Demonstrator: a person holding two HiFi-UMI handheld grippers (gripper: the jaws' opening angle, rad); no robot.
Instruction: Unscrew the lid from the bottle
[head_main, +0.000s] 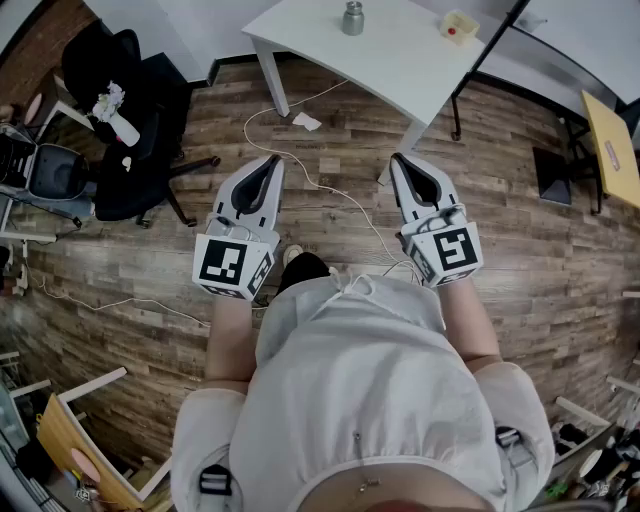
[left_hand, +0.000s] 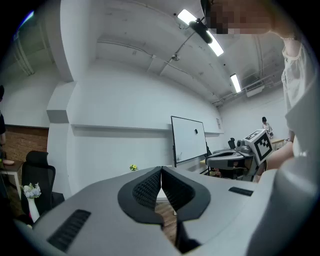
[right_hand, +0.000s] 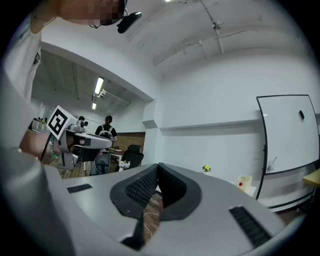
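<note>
Left tongs (head_main: 272, 162) clenched, nothing between them. Right tongs (head_main: 398, 160) the same. Both sit mid-frame, side by side but apart, over the wood floor (head_main: 520, 260). Bottle (head_main: 352, 18) stands upright at top centre on the white table (head_main: 400, 60), well apart from both tongs. Small yellow box (head_main: 458, 27) sits to its right on the same table.

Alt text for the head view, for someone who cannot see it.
A person holds a grey left gripper and right gripper, both shut and empty, above a wood-plank floor. Ahead, a small metal bottle stands on a white table.
</note>
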